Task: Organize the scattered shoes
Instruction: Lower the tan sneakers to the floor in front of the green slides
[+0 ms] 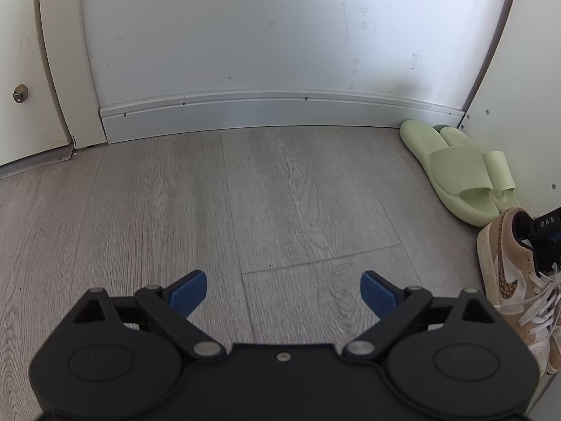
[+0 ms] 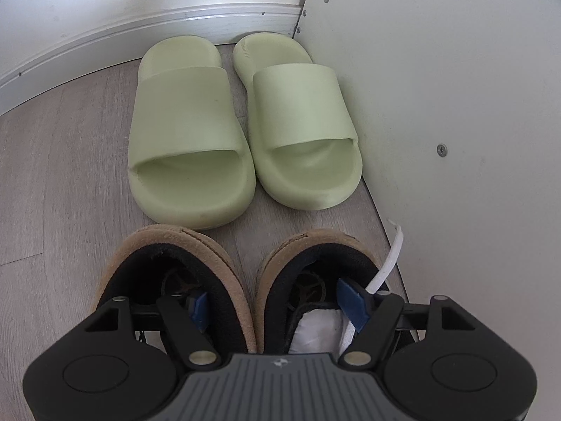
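Tan sneakers side by side on the floor, heels just short of the green slides tucked into the corner by baseboard and white panel. Wide bare floor to the left. Right gripper tilted steeply down, one finger in each sneaker, jaws apart, pressing nothing. Left gripper spread wide over bare floor, empty.

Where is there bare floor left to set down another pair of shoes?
Free: the grey wood-look floor from the white baseboard to the open left gripper, left of the pale green foam slides. Crowded: the corner by the white panel, with slides and tan suede sneakers.
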The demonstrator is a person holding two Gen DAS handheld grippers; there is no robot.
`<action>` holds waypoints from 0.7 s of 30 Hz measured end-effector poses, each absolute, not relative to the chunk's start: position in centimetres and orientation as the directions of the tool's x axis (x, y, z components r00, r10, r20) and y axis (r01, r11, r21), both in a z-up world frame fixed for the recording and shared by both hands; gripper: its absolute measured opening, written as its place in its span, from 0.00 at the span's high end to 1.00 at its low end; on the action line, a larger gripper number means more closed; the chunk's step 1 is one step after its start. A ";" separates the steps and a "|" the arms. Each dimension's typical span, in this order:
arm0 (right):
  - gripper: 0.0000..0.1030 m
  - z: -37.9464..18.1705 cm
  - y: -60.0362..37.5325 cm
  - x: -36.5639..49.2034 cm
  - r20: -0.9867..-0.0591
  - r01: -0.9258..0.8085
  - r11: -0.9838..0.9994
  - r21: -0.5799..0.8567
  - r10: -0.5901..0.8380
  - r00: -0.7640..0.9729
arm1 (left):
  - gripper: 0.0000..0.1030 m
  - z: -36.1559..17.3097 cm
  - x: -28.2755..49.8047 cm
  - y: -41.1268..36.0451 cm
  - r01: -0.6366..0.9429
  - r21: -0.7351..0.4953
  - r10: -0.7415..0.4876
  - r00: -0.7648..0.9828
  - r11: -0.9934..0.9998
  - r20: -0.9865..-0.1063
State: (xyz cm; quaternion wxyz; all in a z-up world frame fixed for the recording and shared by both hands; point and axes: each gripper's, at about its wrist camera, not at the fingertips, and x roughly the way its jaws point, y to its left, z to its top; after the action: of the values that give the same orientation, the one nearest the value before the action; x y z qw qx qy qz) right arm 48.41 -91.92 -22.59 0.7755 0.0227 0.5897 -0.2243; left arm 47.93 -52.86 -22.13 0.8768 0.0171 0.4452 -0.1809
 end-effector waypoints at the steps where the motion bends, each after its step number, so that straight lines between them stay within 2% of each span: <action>1: 0.26 -22.6 -92.0 48.4 -0.926 0.380 0.898 -0.224 -0.318 0.205 | 0.07 -22.2 47.9 -52.8 0.333 -0.133 -0.303 0.536 0.934 -0.788; 10: 0.19 -23.7 -93.5 49.0 -0.946 0.412 0.900 -0.144 -0.247 0.209 | 0.07 -22.4 47.7 -52.7 0.335 -0.136 -0.306 0.528 0.932 -0.792; 21: 0.19 -24.4 -95.9 49.8 -0.980 0.373 0.928 -0.007 -0.079 0.180 | 0.07 -22.7 47.5 -52.9 0.347 -0.130 -0.305 0.516 0.929 -0.801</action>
State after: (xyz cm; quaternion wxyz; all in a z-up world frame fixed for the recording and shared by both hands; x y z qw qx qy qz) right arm 49.80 -95.90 -24.38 0.7591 0.1178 0.6226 -0.1489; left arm 47.55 -52.87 -22.74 0.8703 0.0233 0.4549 -0.1872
